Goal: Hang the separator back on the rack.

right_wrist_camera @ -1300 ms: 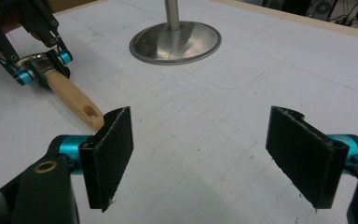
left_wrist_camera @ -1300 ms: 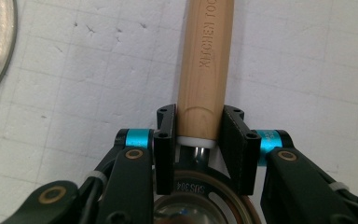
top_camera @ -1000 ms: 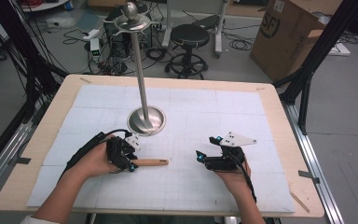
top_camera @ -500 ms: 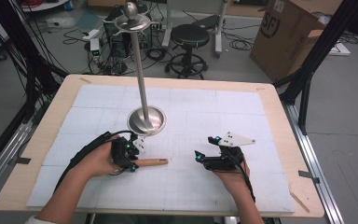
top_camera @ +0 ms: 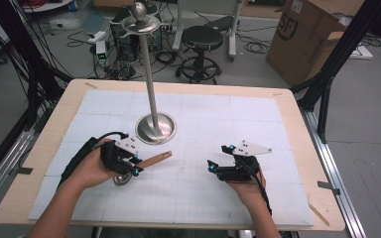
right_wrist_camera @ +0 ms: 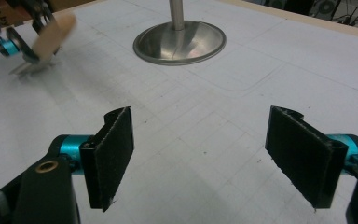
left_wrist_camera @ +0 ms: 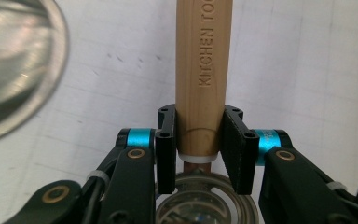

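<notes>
Tool handle (top_camera: 155, 159) tilted up, L hand-held gripper (top_camera: 135, 165).

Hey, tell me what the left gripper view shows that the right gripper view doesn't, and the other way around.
Left gripper view alone: the engraved words KITCHEN TOO on the wooden handle, the left tool clamped on that handle near its lower end, and a round metal part just below.

Right gripper view alone: the right tool with its jaws wide apart and nothing between them, and the metal pole rising from the stand's base.

Both: the wooden handle, the shiny round base, and the white gridded mat.
</notes>
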